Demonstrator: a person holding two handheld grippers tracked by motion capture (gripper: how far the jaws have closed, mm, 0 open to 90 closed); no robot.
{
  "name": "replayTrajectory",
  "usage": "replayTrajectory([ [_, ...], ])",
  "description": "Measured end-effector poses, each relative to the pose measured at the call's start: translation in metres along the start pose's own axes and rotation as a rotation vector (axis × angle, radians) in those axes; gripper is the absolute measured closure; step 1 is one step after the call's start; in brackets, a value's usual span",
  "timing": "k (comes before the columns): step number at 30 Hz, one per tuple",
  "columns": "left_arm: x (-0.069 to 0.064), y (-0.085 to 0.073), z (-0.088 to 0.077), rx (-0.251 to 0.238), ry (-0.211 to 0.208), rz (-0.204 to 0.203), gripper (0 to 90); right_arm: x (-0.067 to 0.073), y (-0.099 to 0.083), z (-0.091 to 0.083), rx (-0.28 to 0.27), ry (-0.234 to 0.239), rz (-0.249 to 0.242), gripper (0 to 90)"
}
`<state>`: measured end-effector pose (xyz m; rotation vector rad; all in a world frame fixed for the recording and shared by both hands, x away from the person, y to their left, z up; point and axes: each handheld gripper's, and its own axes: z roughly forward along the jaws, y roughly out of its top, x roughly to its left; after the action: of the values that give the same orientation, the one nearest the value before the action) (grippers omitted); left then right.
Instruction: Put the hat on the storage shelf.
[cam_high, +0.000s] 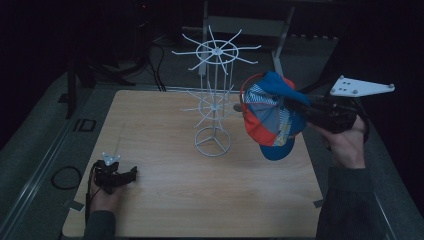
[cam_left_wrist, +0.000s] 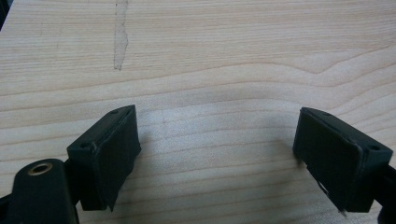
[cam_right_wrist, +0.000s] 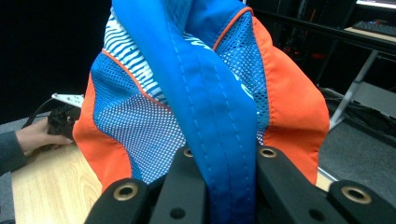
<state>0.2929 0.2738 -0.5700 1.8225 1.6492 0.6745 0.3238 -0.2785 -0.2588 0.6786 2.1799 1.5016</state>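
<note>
your right tongs (cam_right_wrist: 224, 186) sit closest to the lens in the right gripper view, jaws clamped tight on a blue fold of the cap (cam_right_wrist: 187, 93), and the fabric hides the fingertips. from above, the cap (cam_high: 270, 117) hangs in the air off the right tongs (cam_high: 312, 112), over the right edge of the surface (cam_high: 165, 200), just right of the white wire rack (cam_high: 214, 95). whether the cap touches a rack arm is hard to tell in the dim light. your left tongs (cam_left_wrist: 217, 154) rest low on the bare wood at the near left corner, jaws wide apart with nothing between them. from above, the left tongs (cam_high: 131, 174) are small and dark.
</note>
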Motion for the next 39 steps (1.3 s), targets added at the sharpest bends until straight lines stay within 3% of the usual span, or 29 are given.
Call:
replayTrajectory([
  [25,-0.001,0.001,0.001,0.000,-0.002,0.001,15.0,-0.006,0.012,-0.007,-0.048,-0.022,0.011,88.5],
  [39,-0.001,0.001,0.001,0.000,-0.005,0.003,15.0,-0.011,0.018,-0.015,-0.113,-0.047,0.042,88.5],
])
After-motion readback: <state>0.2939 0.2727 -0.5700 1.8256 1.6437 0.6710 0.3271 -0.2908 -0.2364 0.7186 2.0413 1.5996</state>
